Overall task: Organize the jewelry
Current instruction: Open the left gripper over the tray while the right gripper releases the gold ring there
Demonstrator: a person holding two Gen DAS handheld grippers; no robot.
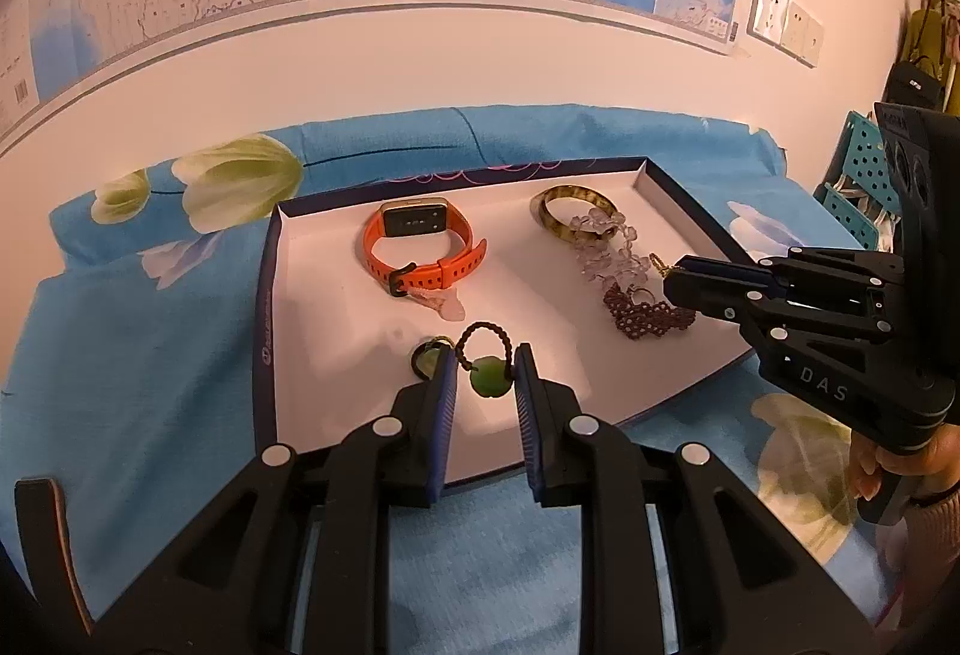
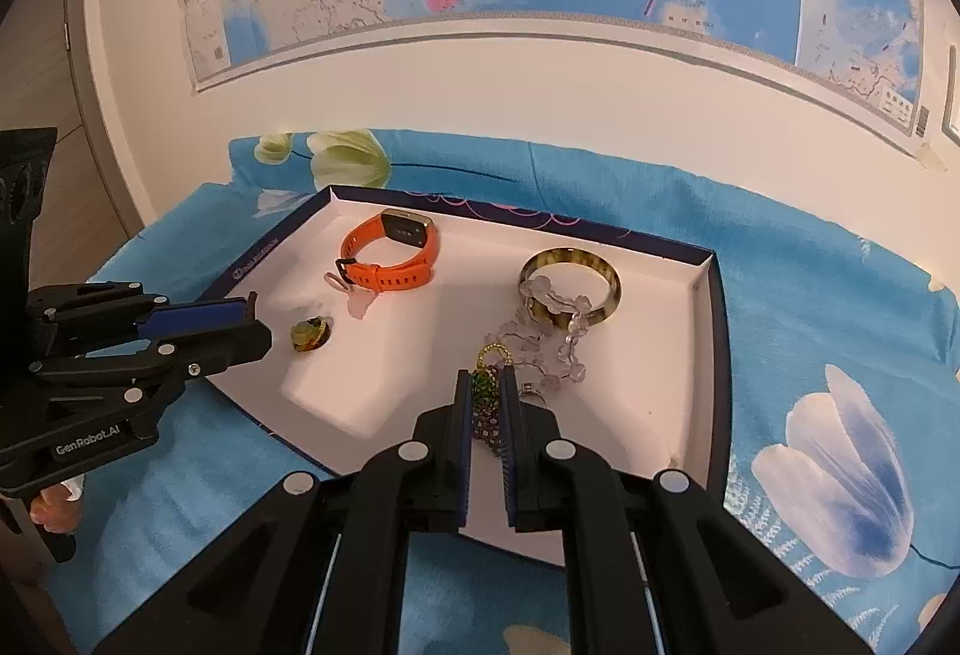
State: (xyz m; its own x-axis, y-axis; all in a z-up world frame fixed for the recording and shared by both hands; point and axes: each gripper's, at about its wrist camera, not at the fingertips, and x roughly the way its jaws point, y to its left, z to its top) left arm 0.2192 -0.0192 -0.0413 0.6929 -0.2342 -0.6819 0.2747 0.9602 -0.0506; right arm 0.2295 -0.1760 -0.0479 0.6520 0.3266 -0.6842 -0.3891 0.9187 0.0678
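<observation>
In the tray (image 1: 273,295) on the blue cloth (image 1: 132,343), I see the left gripper (image 1: 485,373) with its jaws apart around a green bead (image 1: 491,377) on a dark cord loop; a second green piece (image 2: 310,334) lies just beside it. My right gripper (image 2: 485,397) is clamped on the beaded bracelet (image 2: 487,403), near the crystal strand (image 2: 558,349). The bangle (image 2: 570,289) and orange watch (image 2: 390,259) sit farther back. Whether the bead touches a pad, I cannot tell.
</observation>
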